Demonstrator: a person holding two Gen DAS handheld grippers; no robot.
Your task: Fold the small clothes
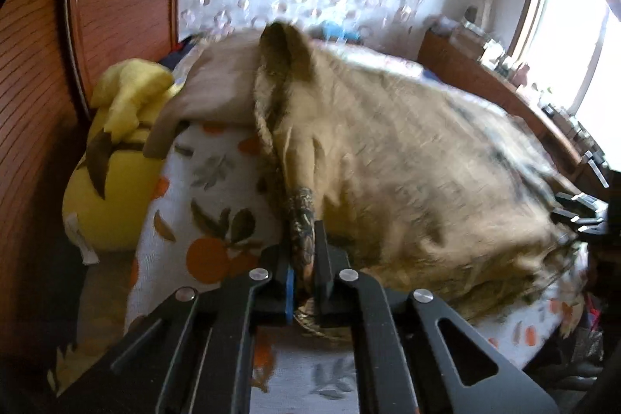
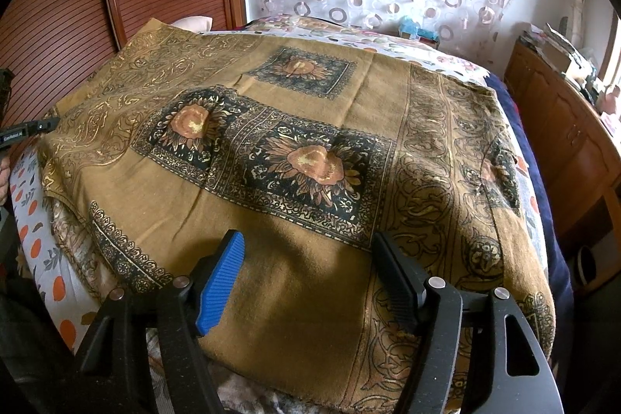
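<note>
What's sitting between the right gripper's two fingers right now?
Only a flat, plain stretch of the brown patterned cloth. In the right wrist view the right gripper stands open over it, pads apart, nothing pinched; the cloth lies spread under the gap.

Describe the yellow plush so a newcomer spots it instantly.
Start at the bed with the orange-print sheet. Off its edge, against the reddish wooden wardrobe, sits the yellow plush toy. It is the only bright yellow thing, with dark brown markings, unlike the brown patterned scarf nearby.

The left wrist view is blurred: the scarf point(image 1: 407, 158) shows no clear pattern. The items on the wooden dresser point(image 1: 504, 92) are too small to identify.
</note>
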